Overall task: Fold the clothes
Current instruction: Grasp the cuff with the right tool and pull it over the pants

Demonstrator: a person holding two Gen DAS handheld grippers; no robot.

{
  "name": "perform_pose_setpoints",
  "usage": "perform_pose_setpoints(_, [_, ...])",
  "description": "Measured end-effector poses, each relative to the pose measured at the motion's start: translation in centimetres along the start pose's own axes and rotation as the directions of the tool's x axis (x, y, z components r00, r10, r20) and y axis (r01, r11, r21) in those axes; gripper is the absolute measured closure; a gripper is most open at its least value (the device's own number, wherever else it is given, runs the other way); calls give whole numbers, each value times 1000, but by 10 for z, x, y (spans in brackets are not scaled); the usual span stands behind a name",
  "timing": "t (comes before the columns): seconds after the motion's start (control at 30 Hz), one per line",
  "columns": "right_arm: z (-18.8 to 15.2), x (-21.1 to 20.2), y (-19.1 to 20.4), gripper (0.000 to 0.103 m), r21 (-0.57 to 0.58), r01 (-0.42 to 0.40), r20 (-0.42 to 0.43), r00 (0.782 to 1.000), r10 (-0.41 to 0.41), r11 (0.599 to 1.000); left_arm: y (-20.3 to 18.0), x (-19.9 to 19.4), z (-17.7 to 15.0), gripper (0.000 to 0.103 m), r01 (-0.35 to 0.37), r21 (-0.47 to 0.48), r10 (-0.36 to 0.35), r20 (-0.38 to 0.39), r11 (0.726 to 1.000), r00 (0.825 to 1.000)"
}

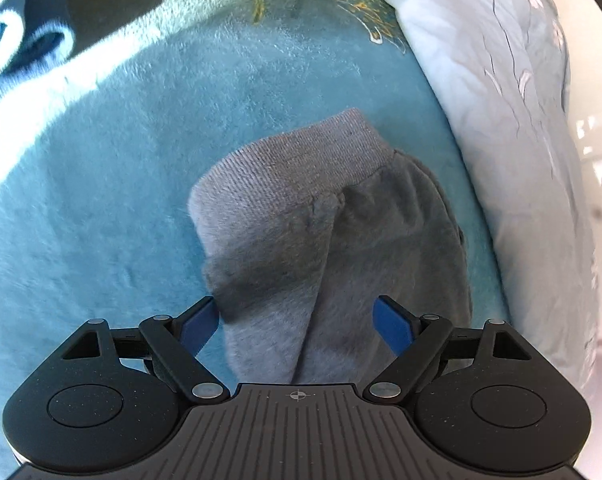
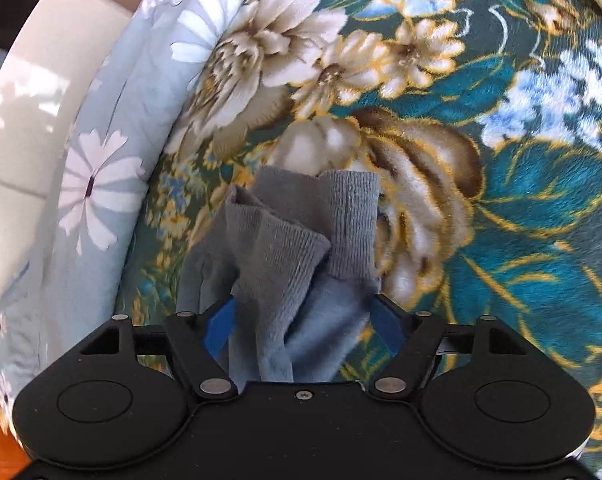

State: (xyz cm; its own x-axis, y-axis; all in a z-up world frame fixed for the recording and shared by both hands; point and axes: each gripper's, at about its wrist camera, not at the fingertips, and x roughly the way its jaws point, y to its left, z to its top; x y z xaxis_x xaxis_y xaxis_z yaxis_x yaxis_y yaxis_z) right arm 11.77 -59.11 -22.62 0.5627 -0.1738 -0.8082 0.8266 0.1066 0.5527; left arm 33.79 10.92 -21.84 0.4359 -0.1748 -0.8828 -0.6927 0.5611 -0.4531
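While I look down my left wrist cam, my left tongs point(image 1: 297, 320) are spread wide apart, blue pads point(image 1: 199, 326) out to either side, not pinching anything. Between them and just ahead lie the grey sweatpants point(image 1: 325, 236), fuzzy fabric with a ribbed waistband at the far end, sitting flat on the teal fleece blanket point(image 1: 113, 168) that covers the bed. One pad sits right at the left edge of the pants, the other hangs over the fabric on the right side; can't tell if either is actually touching. Off to the right is a pale blue quilt with flower print point(image 1: 513, 128), bunched up along the bed edge, and past that a white glossy surface point(image 1: 597, 160). Far up top the blanket turns into a dark green floral pattern.

Over on the right wrist cam, my right tongs point(image 2: 303, 320) have grey fabric bunched between them: the ribbed cuffs point(image 2: 321, 224) of the pants stick out forward, crumpled and folded over each other. The pads look pressed in against the cloth on both sides, so I'd call that clamped on the pants. Underneath is the green floral part of the blanket point(image 2: 501, 120), big cream and blue flowers. The pale flower quilt point(image 2: 109, 152) runs along the left.
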Motion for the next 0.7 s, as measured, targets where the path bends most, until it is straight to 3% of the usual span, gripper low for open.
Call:
perform_pose_setpoints(0.13, [1,9,-2,28,64,-12,29,1000,10,998,-4,16,2,20,-16,-3,16,-7,1000,1000])
perform_pose_setpoints(0.2, [1,9,-2,32,45,-12,31,999,11,999,-4,23,4,20,-21,-9,21,-8,1000,1000])
perform_pose_setpoints(0.3, [2,7,-4,58,38,-14,38,999,12,999,-3,28,5,18,-19,-35,19,-6,999,1000])
perform_pose_setpoints(0.43, [6,6,-2,84,21,-27,31,999,27,999,2,28,7,18,4,-55,-4,-4,998,1000])
perform_pose_setpoints(0.53, [11,-7,5,90,26,-110,100,989,107,994,8,25,9,18,29,-89,-29,-3,996,1000])
perform_pose_setpoints(0.6, [17,-12,5,90,21,-98,128,987,95,995,9,25,11,18,33,-103,-33,-4,994,999])
perform_pose_setpoints(0.7, [20,-1,6,90,6,-36,89,995,35,999,8,25,10,21,42,-103,-42,6,994,999])
